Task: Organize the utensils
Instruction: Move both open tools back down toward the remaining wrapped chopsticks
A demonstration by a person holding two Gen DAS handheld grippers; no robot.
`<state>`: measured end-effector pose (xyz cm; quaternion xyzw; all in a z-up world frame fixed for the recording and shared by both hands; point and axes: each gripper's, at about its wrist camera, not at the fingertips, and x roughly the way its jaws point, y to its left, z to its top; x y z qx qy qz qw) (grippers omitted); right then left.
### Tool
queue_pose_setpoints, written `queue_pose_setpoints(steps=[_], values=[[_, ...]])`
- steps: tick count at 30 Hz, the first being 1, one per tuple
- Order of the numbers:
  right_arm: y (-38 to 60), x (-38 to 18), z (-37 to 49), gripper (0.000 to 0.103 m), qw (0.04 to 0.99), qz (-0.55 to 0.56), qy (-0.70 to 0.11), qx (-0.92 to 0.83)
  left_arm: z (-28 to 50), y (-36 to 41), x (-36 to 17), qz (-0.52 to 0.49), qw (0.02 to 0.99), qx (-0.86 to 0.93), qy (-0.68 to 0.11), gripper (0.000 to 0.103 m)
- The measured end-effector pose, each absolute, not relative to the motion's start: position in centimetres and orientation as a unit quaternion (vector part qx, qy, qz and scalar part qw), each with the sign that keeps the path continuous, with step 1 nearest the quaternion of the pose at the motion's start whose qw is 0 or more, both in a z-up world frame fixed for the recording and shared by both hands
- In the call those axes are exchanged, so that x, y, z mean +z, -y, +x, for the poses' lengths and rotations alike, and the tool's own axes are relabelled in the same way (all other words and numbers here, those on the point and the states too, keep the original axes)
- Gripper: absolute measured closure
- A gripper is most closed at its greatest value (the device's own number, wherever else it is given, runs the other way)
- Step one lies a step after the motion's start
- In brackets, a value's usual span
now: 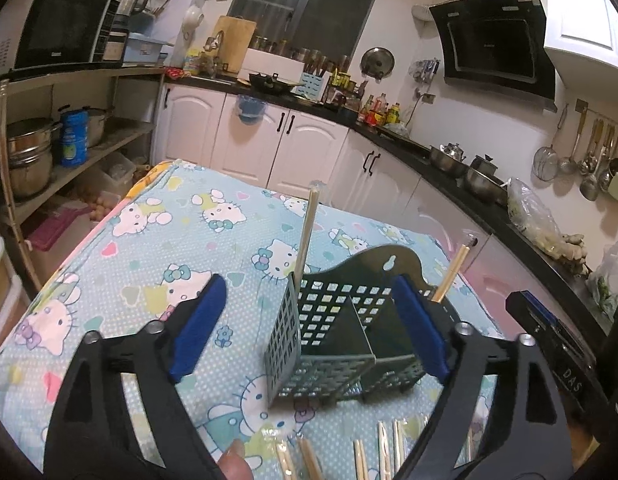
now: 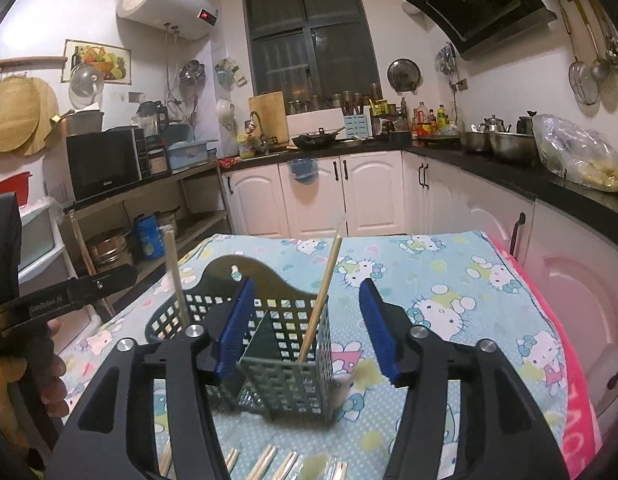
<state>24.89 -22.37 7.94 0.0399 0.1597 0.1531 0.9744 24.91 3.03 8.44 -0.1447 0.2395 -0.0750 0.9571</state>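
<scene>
Blue-padded left tongs and right tongs both stand released, pads clear of the green plastic basket that sits on the desk between them. One chopstick stands in its left compartment, another in its right. More wrapped chopsticks lie on the cartoon-cat cloth just in front.

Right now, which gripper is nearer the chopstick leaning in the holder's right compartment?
Right. The right gripper is open with that chopstick framed between its fingers. The left gripper is open farther left, around the holder's other end.
</scene>
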Motion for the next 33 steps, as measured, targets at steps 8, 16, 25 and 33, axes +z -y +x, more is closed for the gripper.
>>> queue_pose_setpoints(steps=[8,16,25,33], values=[[22.3,7.5,23.0,0.044,0.972,0.026,-0.176,0.154,22.7,-3.1,8.0,-0.135,0.955,-0.071,-0.254,0.018],[21.6,6.4,21.0,0.044,0.967,0.016,-0.195,0.163,20.9,-4.2,7.3,-0.138,0.953,-0.064,-0.262,0.018],[20.5,5.1,19.1,0.044,0.959,0.004,-0.220,0.180,19.0,-5.2,5.9,-0.144,0.948,-0.059,-0.277,0.018],[19.2,3.9,18.1,0.045,0.951,-0.008,-0.241,0.195,17.6,-6.2,4.6,-0.147,0.944,-0.047,-0.291,0.018]])
